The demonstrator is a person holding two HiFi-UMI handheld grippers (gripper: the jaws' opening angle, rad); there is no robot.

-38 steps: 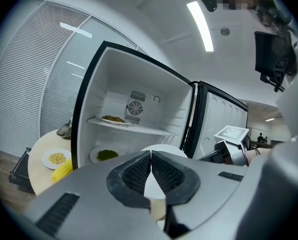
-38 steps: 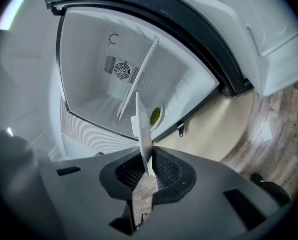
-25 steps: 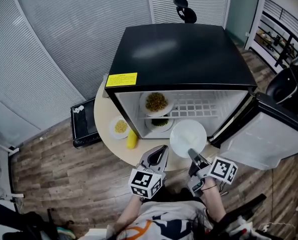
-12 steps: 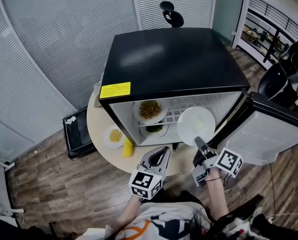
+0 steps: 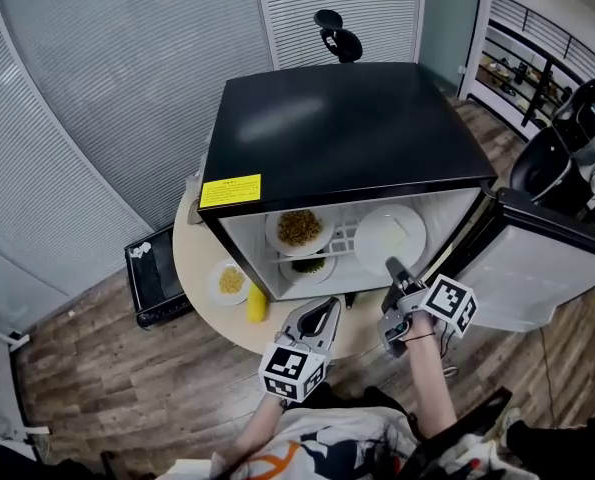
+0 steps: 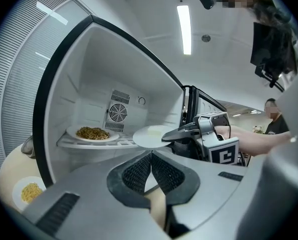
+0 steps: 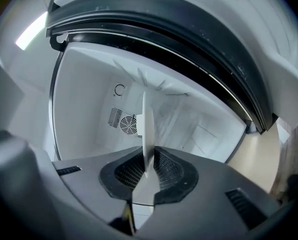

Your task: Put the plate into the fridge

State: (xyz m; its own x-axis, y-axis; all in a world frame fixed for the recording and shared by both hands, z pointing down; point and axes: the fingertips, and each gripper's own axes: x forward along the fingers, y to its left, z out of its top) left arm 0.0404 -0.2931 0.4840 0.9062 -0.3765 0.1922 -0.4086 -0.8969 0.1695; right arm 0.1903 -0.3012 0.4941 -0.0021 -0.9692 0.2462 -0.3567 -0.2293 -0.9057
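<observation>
The left hand-held gripper [image 6: 150,156] is nearest the person, at the near edge of the round desk [image 5: 192,258]. Its jaws are pressed together on nothing, and it seems to be kept back out of the way. Just beside it, the right hand-held gripper [image 7: 147,170] is clenched on the near rim of the plate [image 5: 389,236], an edge grip that lets the dish reach in ahead of the hand. The plate is white, round and shallow, bare except for a pale patch that cannot be identified. It is held roughly level inside the open fridge [image 5: 347,118], over the right part of the wire shelf [image 5: 349,230]; contact with the shelf cannot be told. That side is probably chosen because a plate of brown food [image 5: 299,228] fills the left part. A fan grille [image 6: 117,113] shows on the back wall.
</observation>
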